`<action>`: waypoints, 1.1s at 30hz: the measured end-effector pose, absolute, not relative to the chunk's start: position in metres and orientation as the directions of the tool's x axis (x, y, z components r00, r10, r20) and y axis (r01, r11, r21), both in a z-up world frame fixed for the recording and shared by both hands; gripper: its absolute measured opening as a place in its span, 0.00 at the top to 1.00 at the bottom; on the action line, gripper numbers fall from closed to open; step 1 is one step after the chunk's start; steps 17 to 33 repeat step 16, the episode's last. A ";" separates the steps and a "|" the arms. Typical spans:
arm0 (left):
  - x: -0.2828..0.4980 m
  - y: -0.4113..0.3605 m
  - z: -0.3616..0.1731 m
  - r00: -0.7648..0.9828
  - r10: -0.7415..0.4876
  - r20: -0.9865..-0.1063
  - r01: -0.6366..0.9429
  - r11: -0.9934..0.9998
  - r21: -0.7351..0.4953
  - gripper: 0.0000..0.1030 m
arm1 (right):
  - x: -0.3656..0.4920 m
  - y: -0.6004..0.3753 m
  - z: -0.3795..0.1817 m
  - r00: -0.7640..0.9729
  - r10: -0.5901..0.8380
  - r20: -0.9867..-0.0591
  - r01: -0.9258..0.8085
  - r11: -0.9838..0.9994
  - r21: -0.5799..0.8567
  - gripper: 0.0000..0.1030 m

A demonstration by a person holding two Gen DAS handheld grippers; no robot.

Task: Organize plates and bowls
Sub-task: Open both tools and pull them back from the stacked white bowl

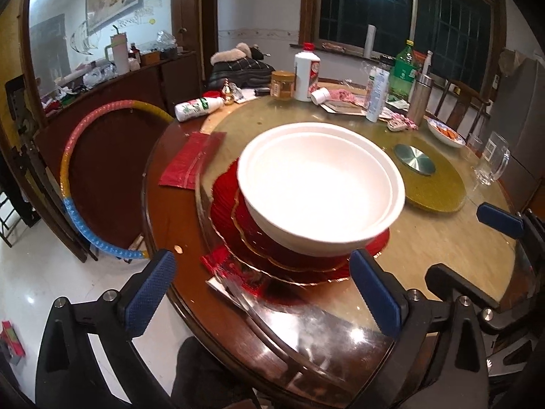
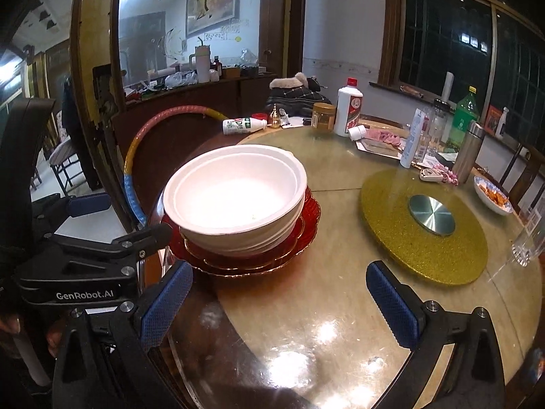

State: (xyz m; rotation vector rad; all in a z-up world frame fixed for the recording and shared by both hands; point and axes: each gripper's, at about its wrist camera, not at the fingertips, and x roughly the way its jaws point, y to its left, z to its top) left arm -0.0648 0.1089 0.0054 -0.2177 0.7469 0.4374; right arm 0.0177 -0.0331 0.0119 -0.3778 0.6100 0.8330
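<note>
Jaws spread, empty; white bowls (image 1: 320,184) nested on red plates (image 1: 238,231).

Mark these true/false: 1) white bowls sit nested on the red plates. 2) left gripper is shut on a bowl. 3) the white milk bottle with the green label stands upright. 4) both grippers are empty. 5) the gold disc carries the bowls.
1) White bowls sit nested on the red plates: true.
2) False: the left gripper is open, fingers clear of the bowls.
3) False: the milk bottle lies on its side.
4) True: the right gripper is open too.
5) False: the gold disc holds only a metal hub.
</note>
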 end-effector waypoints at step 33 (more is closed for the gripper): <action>-0.050 0.109 -0.002 0.665 0.251 -0.704 -0.429 0.899 -0.085 0.00 | 0.021 -0.039 0.011 0.549 0.534 -0.643 -0.772 0.619 -0.145 0.00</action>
